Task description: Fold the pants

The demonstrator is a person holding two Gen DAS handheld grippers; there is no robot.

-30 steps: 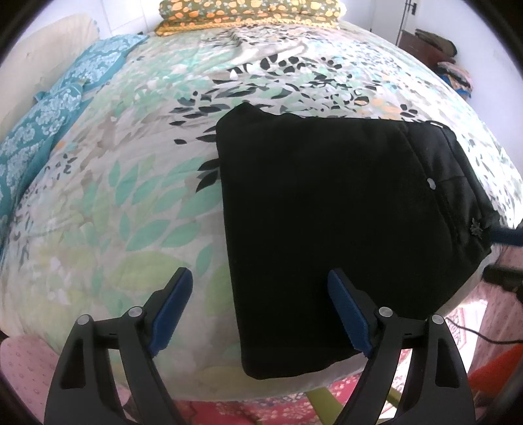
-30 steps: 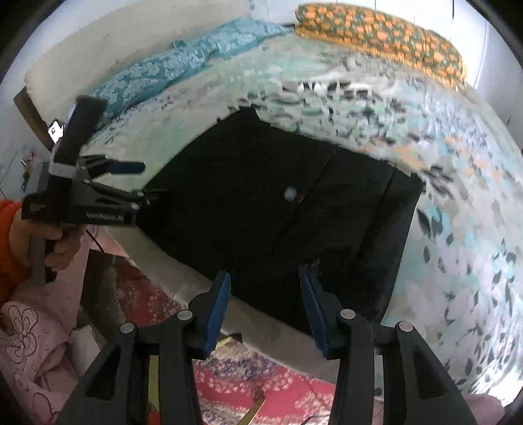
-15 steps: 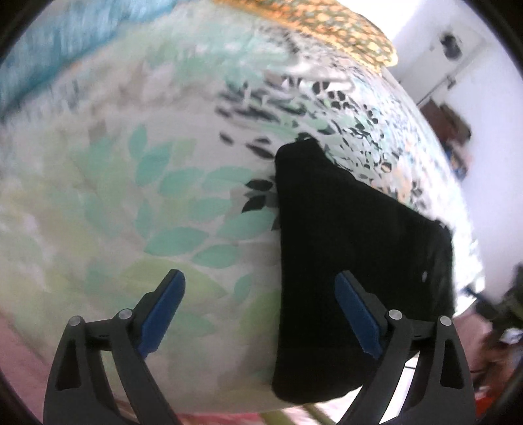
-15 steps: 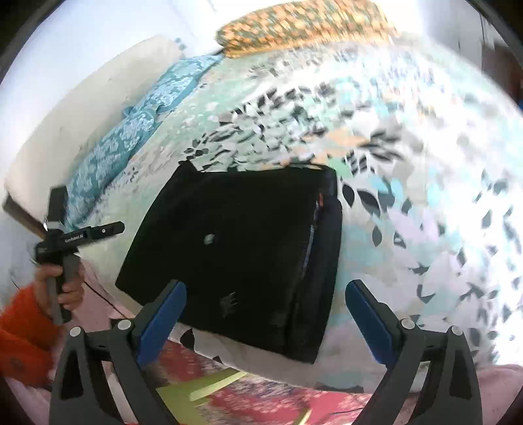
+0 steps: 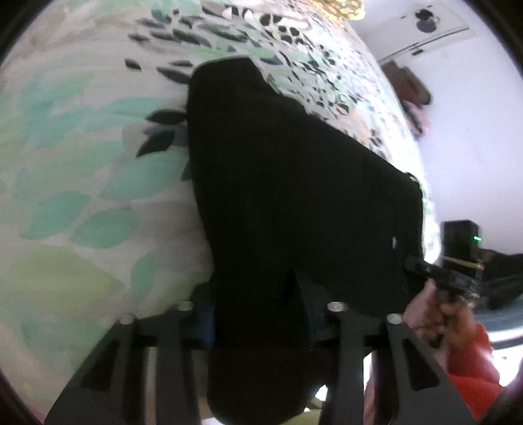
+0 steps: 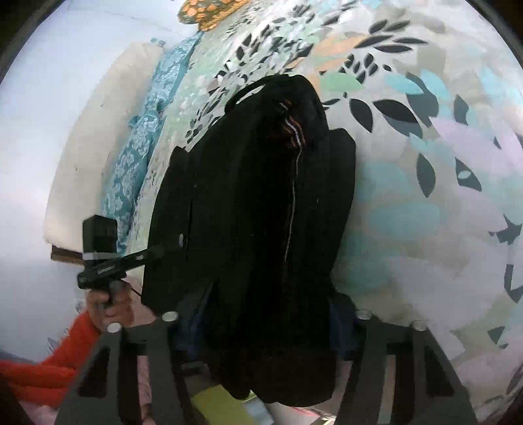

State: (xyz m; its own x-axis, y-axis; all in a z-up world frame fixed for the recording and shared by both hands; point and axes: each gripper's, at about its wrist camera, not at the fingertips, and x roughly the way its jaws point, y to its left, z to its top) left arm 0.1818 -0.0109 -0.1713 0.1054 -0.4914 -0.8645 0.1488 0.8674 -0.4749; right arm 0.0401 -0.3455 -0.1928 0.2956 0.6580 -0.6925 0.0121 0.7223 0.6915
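The black folded pants (image 5: 294,179) lie on the leaf-print bedsheet (image 5: 81,196), near its edge. My left gripper (image 5: 261,314) is at the near left corner of the pants. Its jaws are closing, and the bunched fabric fills the gap and hides the pads. My right gripper (image 6: 268,320) is at the other near corner of the pants (image 6: 255,196), where a striped inner seam shows. Its jaws are closing too, on a thick wad of cloth. Each view shows the other gripper at the side, held by a hand in an orange sleeve (image 5: 470,376).
The bedsheet (image 6: 425,229) spreads wide beyond the pants. A teal patterned cloth (image 6: 140,147) and a white padded edge (image 6: 98,130) run along the far side, with an orange pillow (image 6: 202,13) at the head. A dark cabinet (image 5: 408,85) stands by the wall.
Both grippers came down onto the near edge of the pants while rolling. Their jaws went from wide apart to drawn in around the black fabric, which now bunches between the fingers.
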